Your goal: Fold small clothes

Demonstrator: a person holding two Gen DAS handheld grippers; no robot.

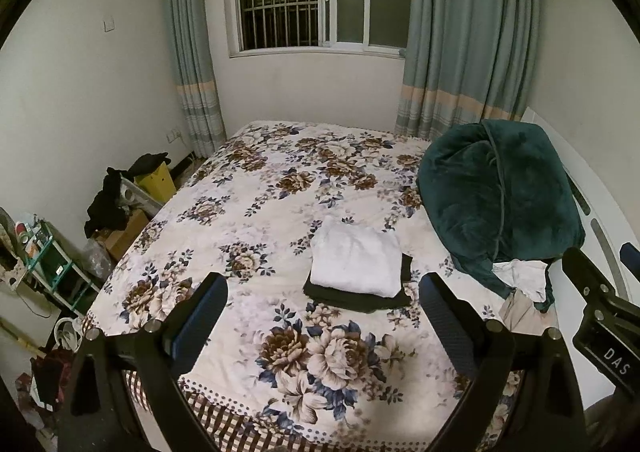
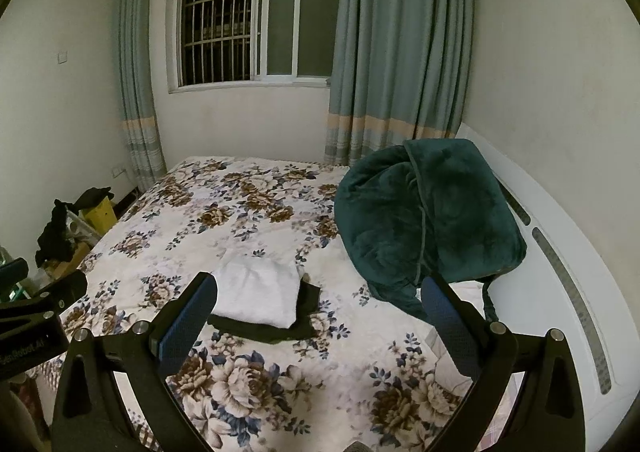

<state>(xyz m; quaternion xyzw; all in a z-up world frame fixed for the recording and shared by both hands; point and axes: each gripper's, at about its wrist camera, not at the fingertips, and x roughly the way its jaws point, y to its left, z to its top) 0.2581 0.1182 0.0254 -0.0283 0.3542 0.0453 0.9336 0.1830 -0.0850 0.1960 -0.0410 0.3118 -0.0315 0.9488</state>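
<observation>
A folded white garment [image 1: 357,261] lies on top of a folded black garment [image 1: 360,298] in the middle of the floral bedspread [image 1: 256,212]. The same stack shows in the right wrist view, white garment [image 2: 258,290] over black garment [image 2: 280,328]. My left gripper [image 1: 322,298] hangs open above the bed's near edge, short of the stack, nothing between its fingers. My right gripper [image 2: 318,298] is open too, held above the bed, with its left finger [image 2: 188,320] in front of the white garment's corner. Both are empty.
A dark green plush blanket [image 1: 500,204] is heaped at the right of the bed, with crumpled white cloth [image 1: 522,276] under its near edge. A white headboard [image 2: 568,272] runs along the right. Boxes, black clothing [image 1: 108,200] and a shelf crowd the floor on the left.
</observation>
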